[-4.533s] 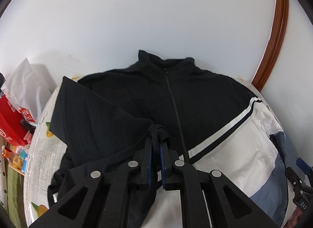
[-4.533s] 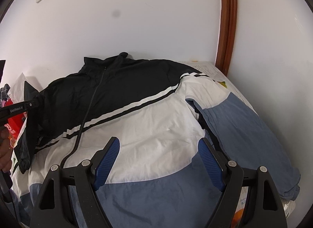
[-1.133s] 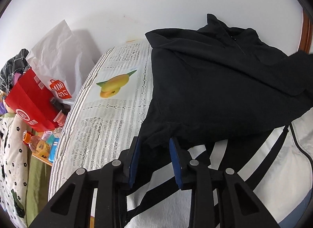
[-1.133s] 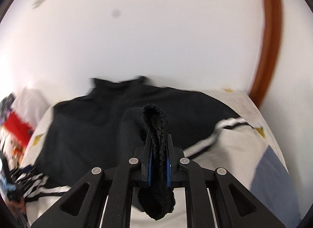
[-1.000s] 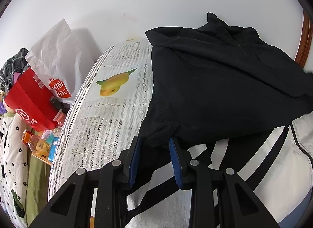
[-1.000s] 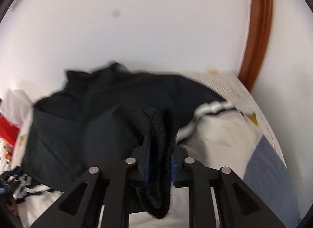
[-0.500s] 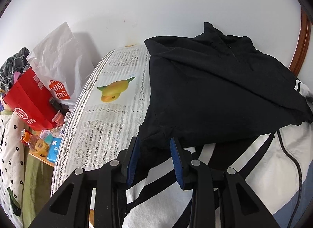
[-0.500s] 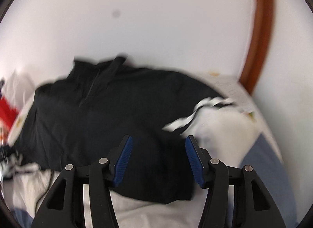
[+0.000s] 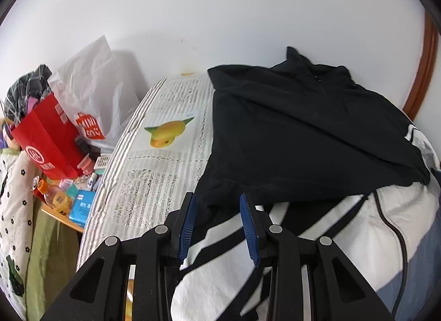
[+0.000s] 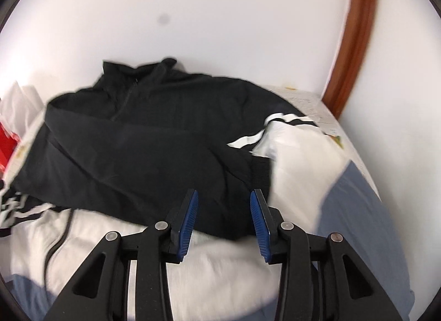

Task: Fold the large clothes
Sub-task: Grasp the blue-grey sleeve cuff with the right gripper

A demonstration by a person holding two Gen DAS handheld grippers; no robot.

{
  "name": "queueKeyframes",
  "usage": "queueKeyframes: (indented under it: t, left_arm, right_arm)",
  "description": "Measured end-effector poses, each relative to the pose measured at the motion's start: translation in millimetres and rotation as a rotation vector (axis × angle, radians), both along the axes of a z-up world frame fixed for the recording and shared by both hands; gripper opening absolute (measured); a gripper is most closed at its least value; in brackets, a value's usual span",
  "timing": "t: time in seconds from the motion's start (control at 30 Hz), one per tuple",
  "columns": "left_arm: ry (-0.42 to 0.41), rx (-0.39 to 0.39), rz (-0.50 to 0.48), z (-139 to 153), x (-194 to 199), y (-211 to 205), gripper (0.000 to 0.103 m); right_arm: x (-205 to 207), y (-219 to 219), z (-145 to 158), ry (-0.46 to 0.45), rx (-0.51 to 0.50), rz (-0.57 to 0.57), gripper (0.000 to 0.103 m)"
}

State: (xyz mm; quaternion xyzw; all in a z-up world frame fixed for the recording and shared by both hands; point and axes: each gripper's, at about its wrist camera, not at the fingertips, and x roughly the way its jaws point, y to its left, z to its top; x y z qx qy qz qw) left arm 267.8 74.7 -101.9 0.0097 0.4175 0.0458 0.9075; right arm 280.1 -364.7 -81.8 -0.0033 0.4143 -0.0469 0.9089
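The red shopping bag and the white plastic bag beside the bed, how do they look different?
The red shopping bag is stiff, boxy and opaque with white printing; the white plastic bag is thin, crinkled and translucent with a small red logo. The red shopping bag is stuffed with dark plaid fabric at the top; what is in the white plastic bag cannot be made out. The white plastic bag stands taller, behind the red one. Both sit against the wall, left of the jacket.

Home, lace tablecloth [image 9: 154, 183], shopping bags [image 9: 46, 141], clothes heap [image 9: 24, 95]
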Motion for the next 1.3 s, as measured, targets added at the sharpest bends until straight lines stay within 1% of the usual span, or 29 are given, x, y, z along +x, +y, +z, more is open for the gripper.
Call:
queueKeyframes:
  t: [0.07,0.13,0.2,0.23,0.27,0.33,0.4,0.5,0.67,0.77,0.83,0.93,1.0,1.03,1.07,1.1,1.13,1.2,1.3]
  left_arm:
    - [-0.011,-0.004,-0.004,6.1,-7.9,-4.6,0.031]
    - [-0.007,-0.035,-0.030,11.1,-14.8,-10.3,0.031]
    - [-0.016,-0.034,-0.036,16.1,-21.1,-16.3,0.031]
    - [-0.022,-0.030,-0.038,18.3,-23.8,-19.7,0.032]
    - [-0.026,-0.032,-0.043,21.3,-27.9,-24.5,0.035]
    - [-0.024,-0.050,-0.036,24.7,-33.4,-30.7,0.057]
    - [-0.031,-0.069,-0.046,27.8,-39.8,-37.7,0.057]
    - [-0.041,-0.047,-0.064,31.3,-48.5,-53.6,0.058]
    - [-0.035,-0.049,-0.073,31.2,-59.6,-70.8,0.060]
    - [-0.027,-0.044,-0.073,28.9,-63.3,-74.4,0.060]
    - [-0.027,-0.027,-0.063,26.6,-65.6,-75.8,0.061]
    - [-0.009,-0.026,-0.042,20.7,-66.3,-70.3,0.061]
    - [-0.001,-0.024,-0.030,17.0,-67.4,-63.8,0.061]
    - [0.000,-0.020,-0.023,15.6,-68.4,-60.2,0.061]
    - [0.002,-0.017,-0.016,14.6,-68.9,-57.0,0.061]
    - [0.004,-0.015,-0.007,13.5,-69.7,-53.2,0.061]
    - [0.007,-0.013,0.002,12.3,-70.8,-48.5,0.061]
    - [0.007,-0.012,0.015,10.2,-74.0,-38.4,0.061]
    - [0.007,0.007,0.033,5.0,-78.8,-22.3,0.061]
  right_arm:
    - [-24.4,-14.0,8.8,-0.016,-0.013,-0.055,0.039]
    - [-55.2,-30.4,16.4,-0.034,-0.042,-0.098,0.040]
    - [-87.4,-53.9,20.3,-0.034,-0.073,-0.150,0.051]
    - [-95.9,-65.6,21.1,-0.029,-0.077,-0.167,0.064]
    - [-113.0,-80.6,20.2,-0.024,-0.078,-0.192,0.070]
    - [-135.8,-106.8,15.2,-0.009,-0.079,-0.245,0.071]
    - [-166.6,-131.3,7.3,0.017,-0.090,-0.296,0.072]
    - [-199.4,-157.8,-8.0,0.056,-0.110,-0.324,0.072]
    - [-229.5,-176.6,-33.9,0.112,-0.152,-0.336,0.072]
    - [-232.8,-186.2,-43.2,0.097,-0.163,-0.339,0.072]
    - [-227.8,-194.4,-52.5,0.105,-0.163,-0.357,0.072]
    - [-217.5,-202.6,-66.0,0.137,-0.160,-0.369,0.072]
    - [-215.1,-205.8,-71.0,0.134,-0.178,-0.379,0.068]
    - [-207.9,-203.5,-70.3,0.127,-0.179,-0.384,0.055]
    - [-206.9,-204.3,-68.3,0.121,-0.180,-0.389,0.028]
    - [-205.5,-205.1,-65.3,0.121,-0.167,-0.384,0.013]
    - [-206.9,-205.0,-59.4,0.114,-0.151,-0.384,0.004]
    - [-205.0,-200.2,-41.3,0.061,-0.150,-0.393,0.004]
    - [-197.7,-185.3,-8.8,-0.012,-0.166,-0.374,0.003]
